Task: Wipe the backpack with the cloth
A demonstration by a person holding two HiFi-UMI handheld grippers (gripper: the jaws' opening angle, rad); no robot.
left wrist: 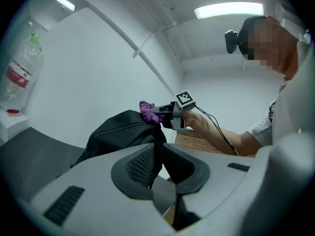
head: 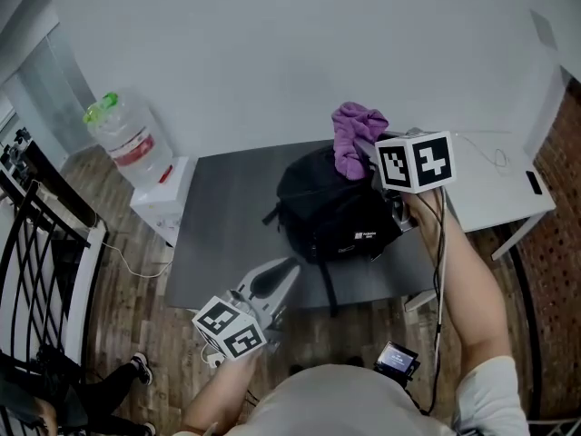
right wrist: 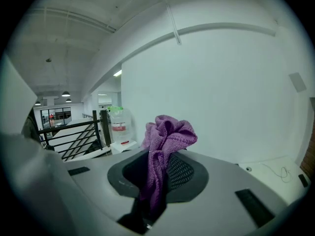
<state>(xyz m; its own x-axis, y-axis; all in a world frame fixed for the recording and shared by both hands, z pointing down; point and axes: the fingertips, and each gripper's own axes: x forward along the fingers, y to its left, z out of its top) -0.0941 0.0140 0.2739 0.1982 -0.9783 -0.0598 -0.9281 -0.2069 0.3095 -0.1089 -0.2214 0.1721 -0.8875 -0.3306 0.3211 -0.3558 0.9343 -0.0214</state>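
At the far left a bottle [head: 123, 136] stands on a white stand [head: 162, 200], just beside the grey table [head: 218, 234]. The left gripper [head: 289, 272] sits low at the table's near edge. Its forearm rises from the person's body and its jaws point up and to the right, toward the backpack [head: 327, 209]. From its own view the jaws seem pressed together with nothing between them, though the gap there is dark and hard to read.

The black backpack rests on the right half of the table. Its long axis runs roughly from the wall side toward the person, with the rounded top at the far end. One strap trails over the near edge and another sticks out to the left.

A purple cloth [head: 354, 139] is bunched at the backpack's far top and looks to be touching it. The right gripper [head: 365, 148] clamps the cloth between its jaws; the cloth's length runs along the jaws and bunches up past their tips. The right forearm [head: 467, 280] stretches forward from the body, with the wrist turned so the gripper points left across the backpack's top. A white table [head: 495, 184] stands further right.
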